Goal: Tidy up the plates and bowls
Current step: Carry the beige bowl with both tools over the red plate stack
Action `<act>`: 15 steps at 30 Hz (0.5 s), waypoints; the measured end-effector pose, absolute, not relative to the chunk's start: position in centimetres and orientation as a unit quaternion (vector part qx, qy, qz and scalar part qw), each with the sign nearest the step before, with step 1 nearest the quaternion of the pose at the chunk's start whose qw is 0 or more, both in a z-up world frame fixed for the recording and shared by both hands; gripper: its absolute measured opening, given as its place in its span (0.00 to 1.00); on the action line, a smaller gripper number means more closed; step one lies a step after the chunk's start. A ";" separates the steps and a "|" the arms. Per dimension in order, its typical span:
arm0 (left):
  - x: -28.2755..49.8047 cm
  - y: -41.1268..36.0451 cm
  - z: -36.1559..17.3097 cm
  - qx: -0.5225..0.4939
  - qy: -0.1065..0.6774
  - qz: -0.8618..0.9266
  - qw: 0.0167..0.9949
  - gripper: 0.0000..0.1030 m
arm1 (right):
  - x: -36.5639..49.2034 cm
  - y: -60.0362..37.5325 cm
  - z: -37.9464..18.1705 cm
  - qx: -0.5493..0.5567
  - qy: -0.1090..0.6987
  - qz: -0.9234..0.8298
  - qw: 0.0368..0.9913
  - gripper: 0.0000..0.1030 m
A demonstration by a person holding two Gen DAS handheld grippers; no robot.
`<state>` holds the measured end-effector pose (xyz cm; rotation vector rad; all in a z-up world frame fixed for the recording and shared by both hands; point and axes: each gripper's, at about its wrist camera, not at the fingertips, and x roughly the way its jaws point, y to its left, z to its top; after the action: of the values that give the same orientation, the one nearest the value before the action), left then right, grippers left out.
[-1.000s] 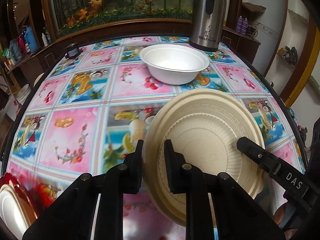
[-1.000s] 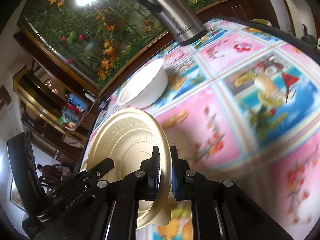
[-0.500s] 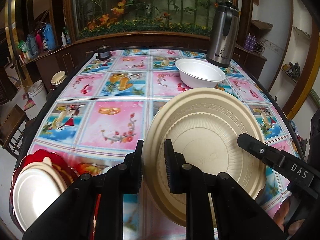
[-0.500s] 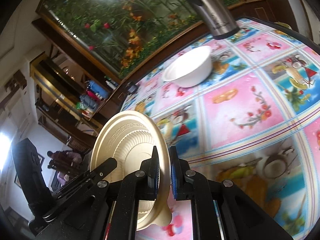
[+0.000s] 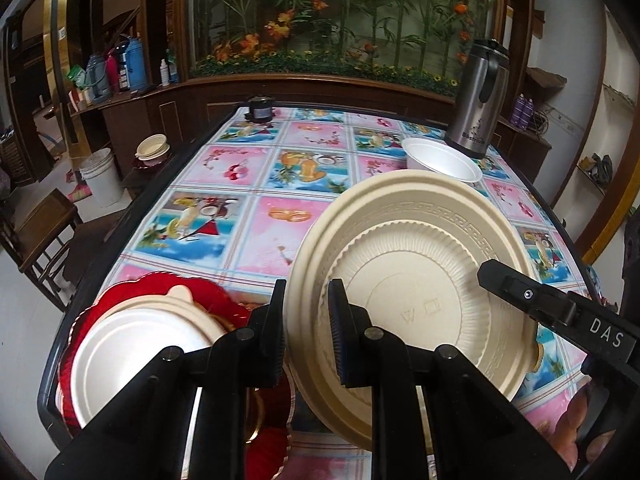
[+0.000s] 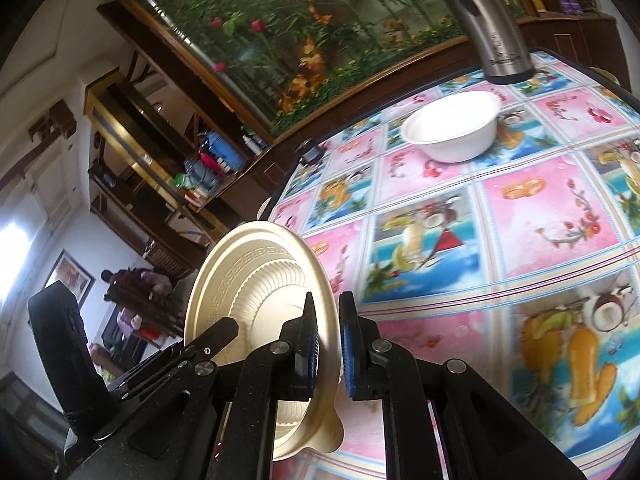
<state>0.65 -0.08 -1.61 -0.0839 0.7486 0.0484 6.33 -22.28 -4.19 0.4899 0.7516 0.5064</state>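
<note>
A cream plate point(image 5: 416, 280) is held tilted above the near end of the table by both grippers. My left gripper point(image 5: 306, 332) is shut on its left rim. My right gripper point(image 6: 328, 344) is shut on its opposite rim, and the plate point(image 6: 256, 280) shows edge-on in the right wrist view. A white plate point(image 5: 132, 352) lies on a red scalloped plate point(image 5: 200, 288) at the near left corner. A white bowl point(image 5: 440, 158) stands far right on the table, also in the right wrist view point(image 6: 454, 130).
A steel thermos point(image 5: 478, 100) stands behind the bowl. A small dark object point(image 5: 260, 106) sits at the far table edge. The tablecloth point(image 5: 248, 216) is patterned pink and blue. A wooden chair point(image 5: 44, 232) and a white bucket point(image 5: 100, 176) are left of the table.
Both grippers have pulled back toward the near end of the table with the cream plate. The red and white plate stack has come further into view at lower left.
</note>
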 end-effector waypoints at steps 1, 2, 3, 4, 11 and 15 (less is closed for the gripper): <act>0.5 0.3 -1.6 -0.041 0.364 0.027 0.930 0.16 | 6.3 -21.8 -4.1 0.232 0.360 0.245 0.870 0.10; 0.2 0.8 -1.5 -0.043 0.362 0.031 0.930 0.16 | 6.2 -21.2 -4.0 0.229 0.361 0.251 0.868 0.10; 0.0 1.1 -1.4 -0.045 0.361 0.034 0.931 0.16 | 6.2 -20.7 -3.9 0.227 0.363 0.255 0.867 0.10; -0.2 1.5 -1.4 -0.047 0.360 0.037 0.931 0.16 | 6.1 -20.4 -3.9 0.227 0.364 0.258 0.866 0.10; -1.7 4.6 -1.3 -0.063 0.350 0.065 0.932 0.16 | 5.7 -16.9 -3.3 0.207 0.371 0.283 0.860 0.09; -2.5 6.3 -1.2 -0.072 0.344 0.079 0.933 0.16 | 5.5 -14.9 -3.1 0.197 0.377 0.295 0.856 0.09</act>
<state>-2.48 6.30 -1.18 -0.1475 0.7044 0.1611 5.46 -14.91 -3.05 0.4144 0.7922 0.6202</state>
